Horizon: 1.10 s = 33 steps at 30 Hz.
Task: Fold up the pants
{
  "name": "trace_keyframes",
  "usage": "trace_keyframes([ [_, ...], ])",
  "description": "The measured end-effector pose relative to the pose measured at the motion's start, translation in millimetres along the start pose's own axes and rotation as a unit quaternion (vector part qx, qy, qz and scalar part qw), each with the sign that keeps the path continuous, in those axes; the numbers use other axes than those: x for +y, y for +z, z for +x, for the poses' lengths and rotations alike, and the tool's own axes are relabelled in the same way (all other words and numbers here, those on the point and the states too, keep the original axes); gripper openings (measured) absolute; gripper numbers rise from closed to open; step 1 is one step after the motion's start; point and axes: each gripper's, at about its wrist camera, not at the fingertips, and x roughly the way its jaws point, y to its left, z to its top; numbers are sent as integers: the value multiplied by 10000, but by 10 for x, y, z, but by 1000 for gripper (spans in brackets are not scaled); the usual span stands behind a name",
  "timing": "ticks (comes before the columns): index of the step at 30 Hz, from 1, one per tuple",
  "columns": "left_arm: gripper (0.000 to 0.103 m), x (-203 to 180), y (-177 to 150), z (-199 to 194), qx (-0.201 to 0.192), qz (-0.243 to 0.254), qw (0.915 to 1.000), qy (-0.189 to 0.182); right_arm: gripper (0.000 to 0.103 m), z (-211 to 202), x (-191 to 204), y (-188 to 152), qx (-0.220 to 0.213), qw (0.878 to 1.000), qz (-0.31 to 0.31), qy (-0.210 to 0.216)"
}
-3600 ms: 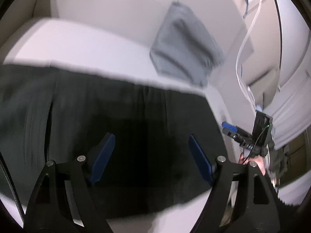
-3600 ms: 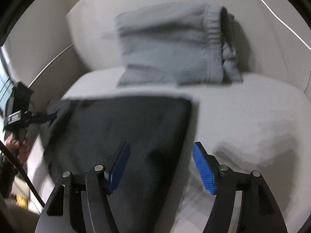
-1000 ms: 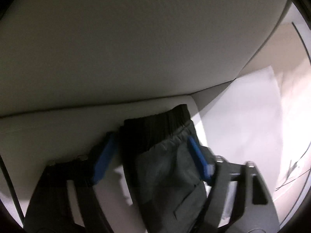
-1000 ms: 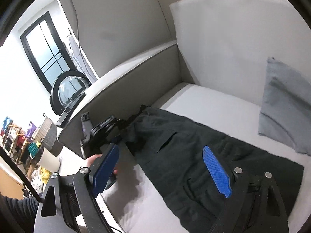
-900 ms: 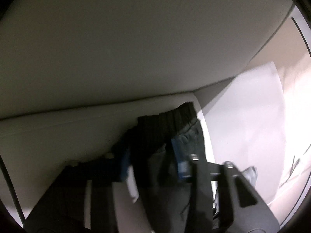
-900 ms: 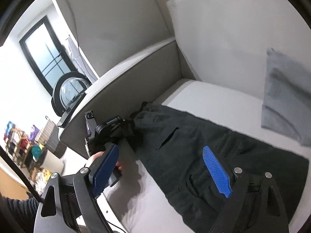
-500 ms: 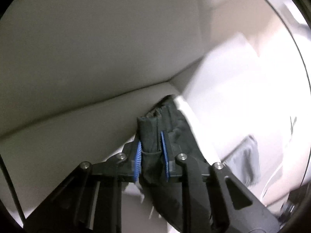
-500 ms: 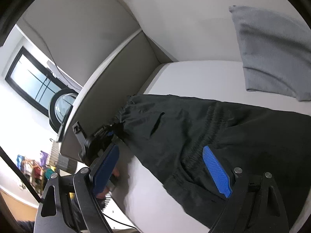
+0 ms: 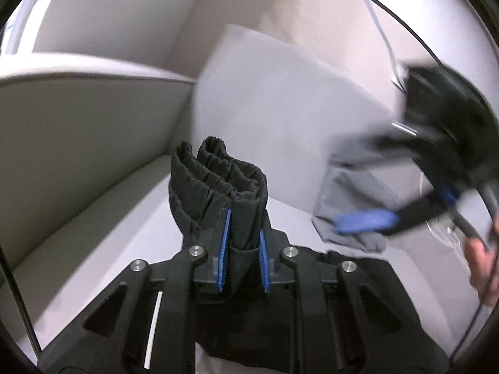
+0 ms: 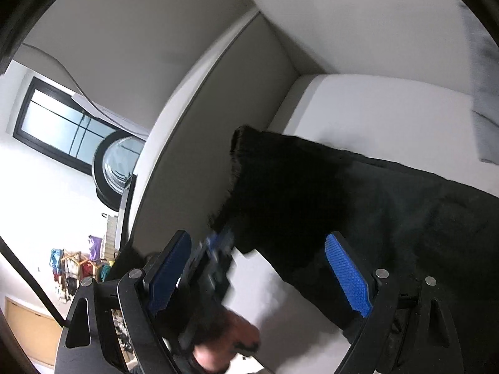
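now, left wrist view: your left gripper (image 9: 242, 251) has just closed its jaws and pinches the gathered elastic waistband of the black pants (image 9: 218, 180), lifted off the sofa seat (image 9: 93, 218). right wrist view: your right gripper (image 10: 262, 271) hangs spread wide, empty, above the pants (image 10: 358, 202) draped on the seat. fabric looks light, limp, slippery; grip bunched waistband or hems, judging so.

**Surroundings: non-task items**

Light sofa seat cushion (image 10: 374, 106) abuts a grey armrest (image 10: 199, 118). Folded grey garment (image 9: 346, 193) leans against the back cushion (image 9: 280, 99). Black-framed window (image 10: 59, 134) and round glass drum door (image 10: 115, 168) beyond the armrest.
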Motion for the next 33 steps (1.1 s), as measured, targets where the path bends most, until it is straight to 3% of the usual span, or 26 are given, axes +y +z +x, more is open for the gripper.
trace_keyframes([
  [8, 13, -510, -142, 2, 110, 774, 9964, -342, 89, 409, 14, 85, 180, 9990, 186, -366],
  [9, 13, -540, -164, 9, 132, 835, 9958, -363, 82, 431, -7, 102, 141, 9989, 192, -403],
  [10, 13, -567, -185, 19, 144, 889, 9952, -374, 64, 441, -14, 100, 95, 9989, 169, -425],
  [12, 13, -525, -161, 25, 172, 881, 9952, -394, 38, 456, -36, 72, 35, 9988, 29, -483],
  [16, 13, -466, -37, 180, 177, 966, 9942, -444, 27, 400, -158, 93, -228, 9992, 61, -323],
  [21, 13, -625, -17, -99, 158, 1128, 9920, -551, 25, 254, -252, 56, -437, 9989, 97, -129],
  [27, 13, -630, 269, -98, 417, 820, 9893, -1133, 24, -119, -299, 12, -754, 9971, 12, 94],
  [33, 13, -778, 497, -127, 589, 795, 9864, -1312, 24, -434, -346, -57, -997, 9947, 77, 245],
])
